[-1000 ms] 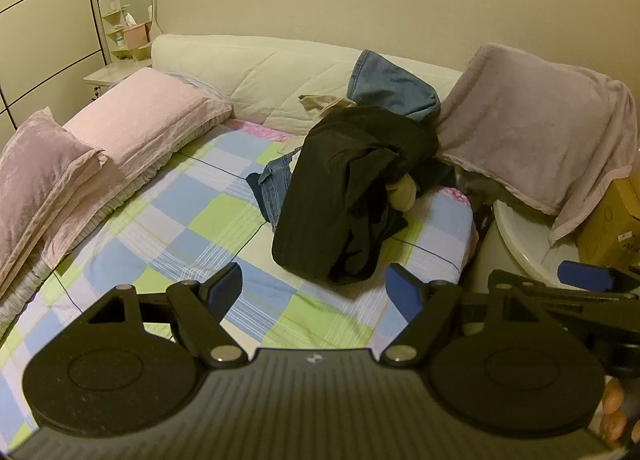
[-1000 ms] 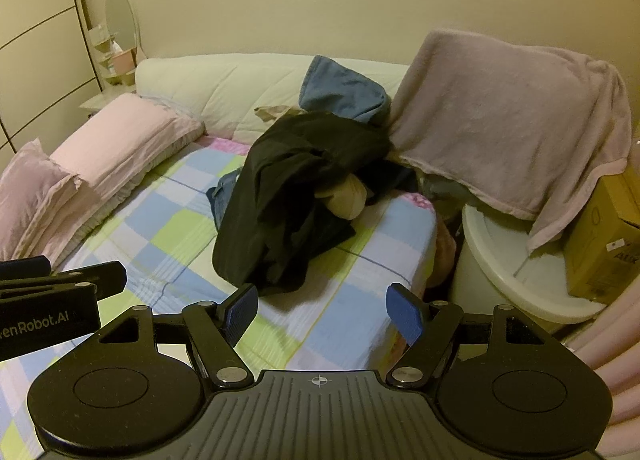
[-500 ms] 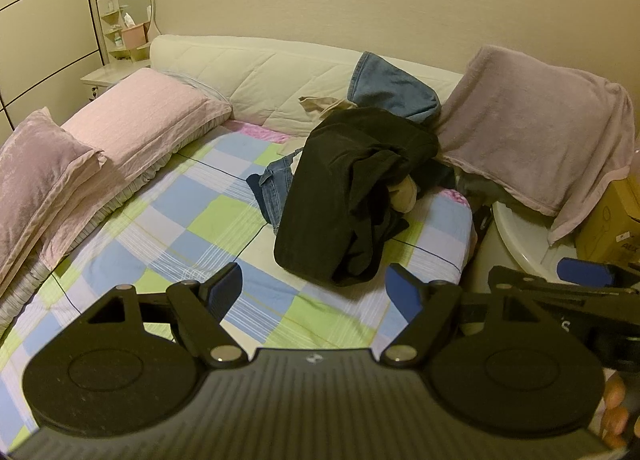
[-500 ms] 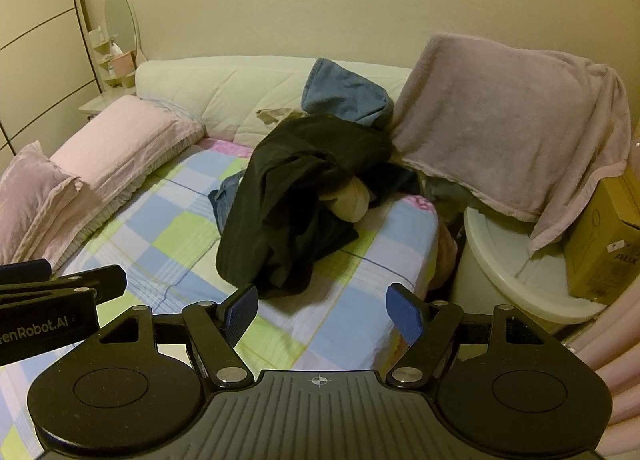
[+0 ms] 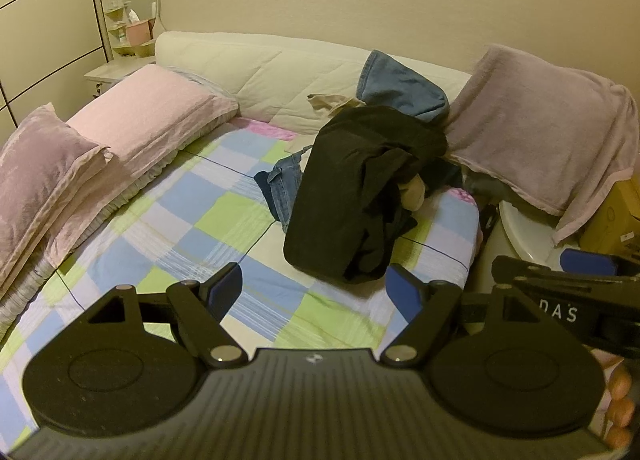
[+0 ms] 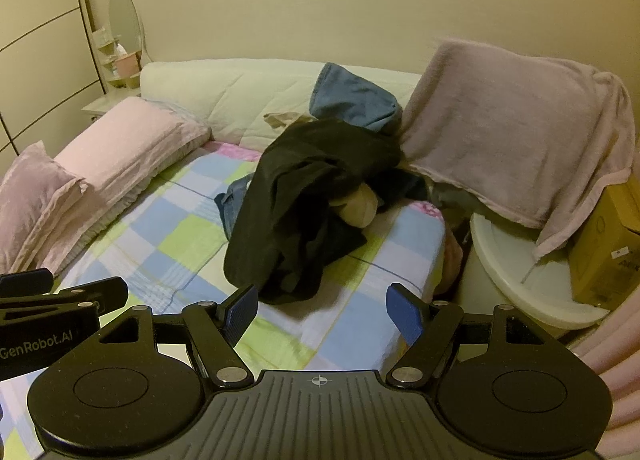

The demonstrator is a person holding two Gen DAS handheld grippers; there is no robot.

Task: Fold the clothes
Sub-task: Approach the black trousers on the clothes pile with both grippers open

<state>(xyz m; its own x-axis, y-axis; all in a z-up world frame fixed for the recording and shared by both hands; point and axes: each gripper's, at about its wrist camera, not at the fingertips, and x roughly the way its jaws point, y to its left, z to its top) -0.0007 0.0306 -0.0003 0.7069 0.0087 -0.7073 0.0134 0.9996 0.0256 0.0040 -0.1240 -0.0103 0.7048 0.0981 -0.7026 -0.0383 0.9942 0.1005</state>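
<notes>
The clothes pile [image 5: 360, 196] lies on the checked bed sheet [image 5: 192, 220] near the headboard [image 5: 260, 76], with a black garment [image 6: 288, 220] on top, jeans [image 5: 284, 188] under its left edge and a blue denim piece [image 5: 400, 88] behind it. The left gripper [image 5: 314, 292] and right gripper [image 6: 320, 310] both hover over the sheet with jaws spread wide and empty. The pile sits ahead of both jaw gaps, its near hem just beyond the fingertips, not touching.

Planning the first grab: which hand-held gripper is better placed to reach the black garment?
Right, slightly. The right hand-held gripper is open with the black garment just beyond its fingertips; the left hand-held gripper, also open, faces mostly bare sheet.
</notes>
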